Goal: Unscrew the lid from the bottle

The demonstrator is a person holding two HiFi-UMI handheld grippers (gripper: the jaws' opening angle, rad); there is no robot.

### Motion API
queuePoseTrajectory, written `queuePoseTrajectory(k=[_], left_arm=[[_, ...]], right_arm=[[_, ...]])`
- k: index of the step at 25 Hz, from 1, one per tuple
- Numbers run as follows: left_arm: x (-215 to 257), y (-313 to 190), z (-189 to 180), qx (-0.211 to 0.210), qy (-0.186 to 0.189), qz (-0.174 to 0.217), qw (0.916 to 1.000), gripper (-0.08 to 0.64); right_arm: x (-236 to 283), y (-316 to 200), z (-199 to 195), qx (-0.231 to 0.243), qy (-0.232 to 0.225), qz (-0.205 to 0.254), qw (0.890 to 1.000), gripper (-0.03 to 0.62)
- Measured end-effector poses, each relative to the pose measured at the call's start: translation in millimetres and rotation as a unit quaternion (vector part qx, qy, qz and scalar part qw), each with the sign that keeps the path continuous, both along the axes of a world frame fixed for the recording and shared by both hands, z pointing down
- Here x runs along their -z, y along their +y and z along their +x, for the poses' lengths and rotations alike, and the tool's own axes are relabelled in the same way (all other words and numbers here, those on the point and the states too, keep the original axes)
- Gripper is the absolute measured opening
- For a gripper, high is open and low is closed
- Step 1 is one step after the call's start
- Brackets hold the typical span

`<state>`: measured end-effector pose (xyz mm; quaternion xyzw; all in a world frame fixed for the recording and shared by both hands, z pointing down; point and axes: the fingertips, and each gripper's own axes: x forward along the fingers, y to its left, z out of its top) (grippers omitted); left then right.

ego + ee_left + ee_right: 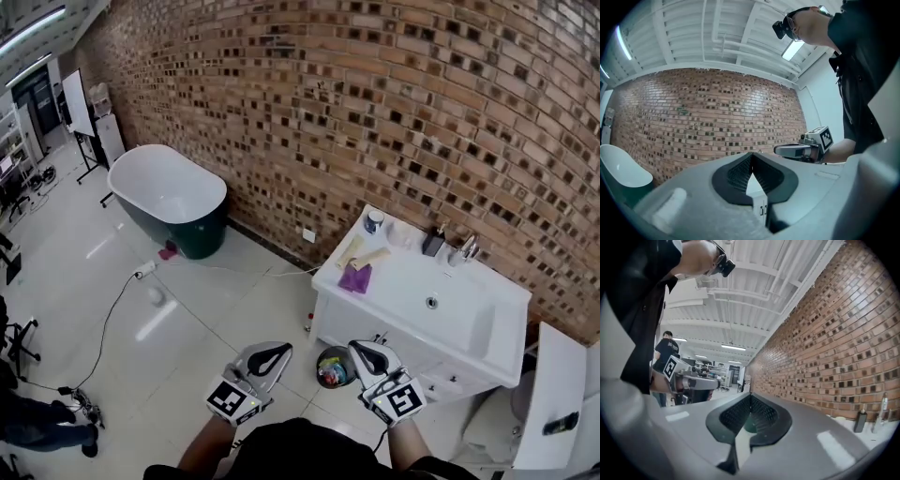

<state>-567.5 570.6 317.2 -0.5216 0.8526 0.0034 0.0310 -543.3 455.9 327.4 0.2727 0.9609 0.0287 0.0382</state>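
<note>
The left gripper point(274, 354) and right gripper point(367, 352), each pressed together on nothing, are well apart from a small, dark-capped bottle point(374, 221) upright on the sink point(412, 281).

Legible text, brands, numbers, signs: none. Nearest thing to a sign: black-and-white square code patterns, no letters or digits, on left cube point(232, 398) of left gripper point(272, 352), 7 o'clock in head view, and on right cube point(403, 400) of right gripper point(368, 351), 5 o'clock. Small containers point(433, 242) at 2 o'clock: too small to read.
</note>
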Motion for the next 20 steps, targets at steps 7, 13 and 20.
queuePoseTrajectory(k=[7, 13, 20], left_arm=[[5.8, -29.1, 16.5, -0.079, 0.002, 0.040, 0.9961, 0.003], [-11.0, -51.2, 43.7, -0.160, -0.014, 0.007, 0.9870, 0.003], [-37.6, -67.1, 87.6, -0.254, 0.026, 0.001, 0.9669, 0.003]], right_arm=[[-18.2, 6.2, 38.5, -0.052, 0.030, 0.004, 0.998, 0.005], [-17.8, 2.1, 75.9, -0.125, 0.027, 0.006, 0.992, 0.005], [-36.3, -15.6, 127.6, -0.193, 0.050, -0.040, 0.979, 0.005]])
